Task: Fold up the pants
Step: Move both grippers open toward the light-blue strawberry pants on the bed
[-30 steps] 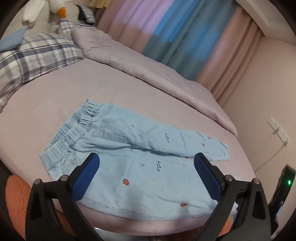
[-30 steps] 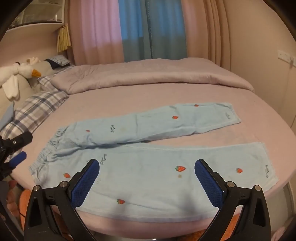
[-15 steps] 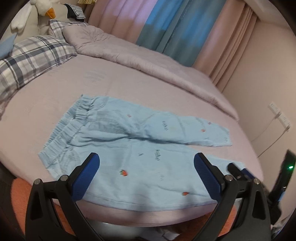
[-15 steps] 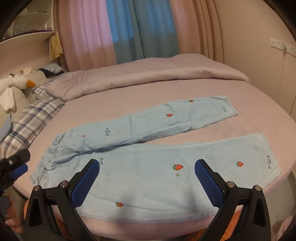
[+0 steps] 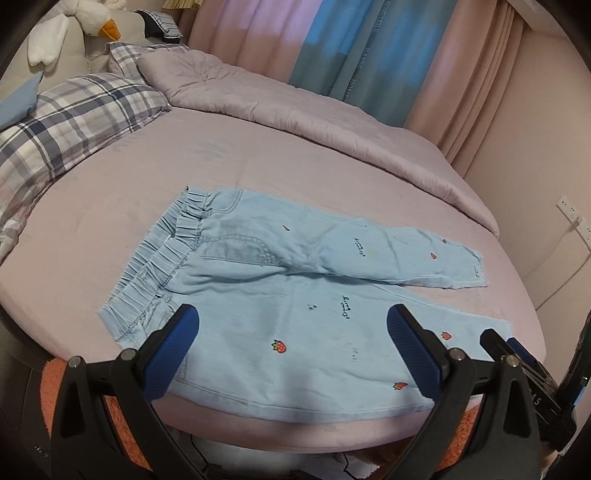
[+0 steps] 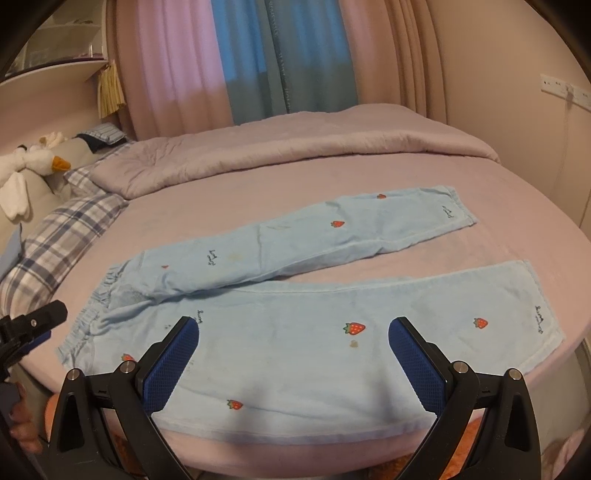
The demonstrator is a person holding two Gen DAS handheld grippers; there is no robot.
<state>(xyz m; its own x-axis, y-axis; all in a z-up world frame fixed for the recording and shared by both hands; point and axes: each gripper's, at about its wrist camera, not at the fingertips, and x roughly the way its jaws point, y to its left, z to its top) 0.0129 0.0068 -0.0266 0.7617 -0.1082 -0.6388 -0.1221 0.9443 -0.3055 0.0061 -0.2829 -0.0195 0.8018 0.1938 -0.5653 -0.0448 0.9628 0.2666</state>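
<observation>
Light blue pants (image 5: 258,280) with strawberry prints lie flat on a round pink bed (image 5: 155,173), waistband to the left, both legs spread apart to the right. They also show in the right wrist view (image 6: 295,295). My left gripper (image 5: 291,325) is open and empty, above the near leg close to the waistband. My right gripper (image 6: 293,332) is open and empty, above the middle of the near leg. The right gripper's tip shows in the left wrist view (image 5: 517,350); the left gripper's tip shows in the right wrist view (image 6: 33,325).
A folded lilac duvet (image 6: 295,147) lies across the far side of the bed. Plaid pillows (image 5: 66,122) and a white goose plush (image 5: 74,26) sit at the far left. Curtains (image 6: 258,62) hang behind. An orange rug (image 5: 62,387) shows below the bed edge.
Both grippers have drifted a little; the left view now looks further over the bed and the right gripper's tip has come into it. Pants have not moved.
</observation>
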